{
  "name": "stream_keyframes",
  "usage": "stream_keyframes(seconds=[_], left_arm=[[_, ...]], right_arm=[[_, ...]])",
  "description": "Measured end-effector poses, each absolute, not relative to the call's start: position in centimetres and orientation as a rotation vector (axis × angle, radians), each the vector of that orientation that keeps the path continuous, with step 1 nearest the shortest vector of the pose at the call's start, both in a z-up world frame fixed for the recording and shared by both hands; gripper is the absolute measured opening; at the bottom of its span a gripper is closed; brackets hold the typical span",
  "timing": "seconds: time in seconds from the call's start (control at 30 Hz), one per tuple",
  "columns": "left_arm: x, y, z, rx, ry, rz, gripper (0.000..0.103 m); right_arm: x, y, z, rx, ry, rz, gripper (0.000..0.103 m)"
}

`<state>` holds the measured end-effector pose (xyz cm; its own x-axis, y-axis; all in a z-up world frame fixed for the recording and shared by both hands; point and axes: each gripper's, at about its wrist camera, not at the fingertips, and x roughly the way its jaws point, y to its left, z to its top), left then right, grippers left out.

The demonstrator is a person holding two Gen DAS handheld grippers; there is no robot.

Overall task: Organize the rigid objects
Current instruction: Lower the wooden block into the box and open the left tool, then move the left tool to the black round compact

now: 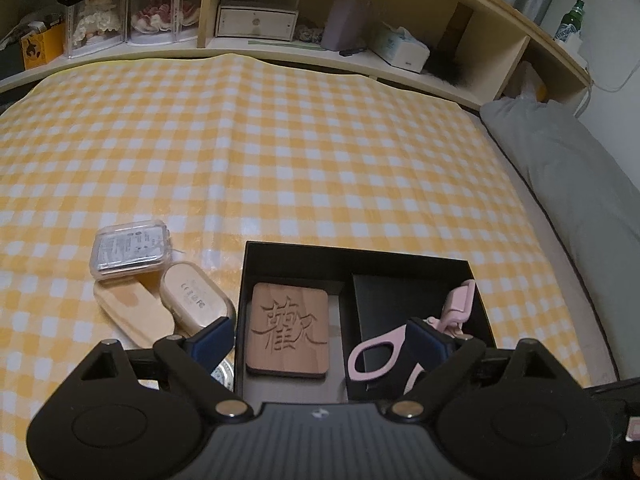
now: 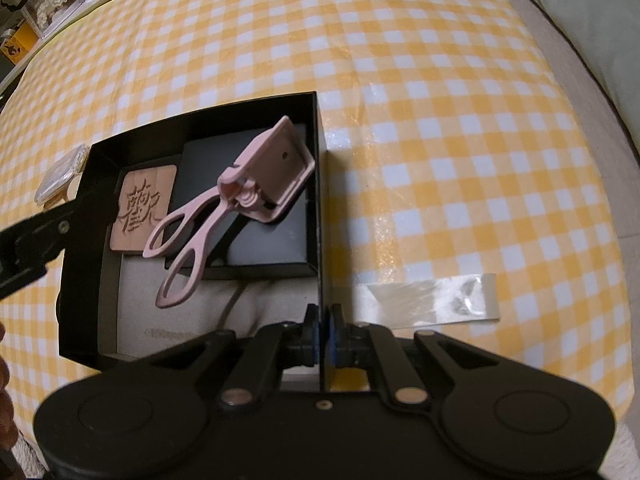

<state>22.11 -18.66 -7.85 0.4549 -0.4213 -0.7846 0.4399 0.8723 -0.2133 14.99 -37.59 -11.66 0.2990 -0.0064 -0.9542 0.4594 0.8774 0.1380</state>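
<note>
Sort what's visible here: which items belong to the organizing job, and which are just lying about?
Job: black box, wooden carved tile, pink eyelash curler, clear plastic case, beige oval case, wooden insert.

Lying about: tissue box, green bottle, clear tape strip.

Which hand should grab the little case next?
Probably the left. The left gripper is open, and the case lies right beside its finger. The right gripper is shut on the box wall.

Black box (image 2: 320, 184), pink curler (image 2: 236, 196), yellow-and-white checked cloth (image 1: 280, 140).
</note>
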Motion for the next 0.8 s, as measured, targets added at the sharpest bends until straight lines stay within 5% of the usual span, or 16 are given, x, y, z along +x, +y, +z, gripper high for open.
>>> stream_keyframes(seconds=[0.8], left_arm=[[19.8,-10.9,-3.1,0.130,0.867,-0.481,0.094]], right_arm=[[13.6,-37.1,-10.6,0.432,1.210,-0.343,0.005]])
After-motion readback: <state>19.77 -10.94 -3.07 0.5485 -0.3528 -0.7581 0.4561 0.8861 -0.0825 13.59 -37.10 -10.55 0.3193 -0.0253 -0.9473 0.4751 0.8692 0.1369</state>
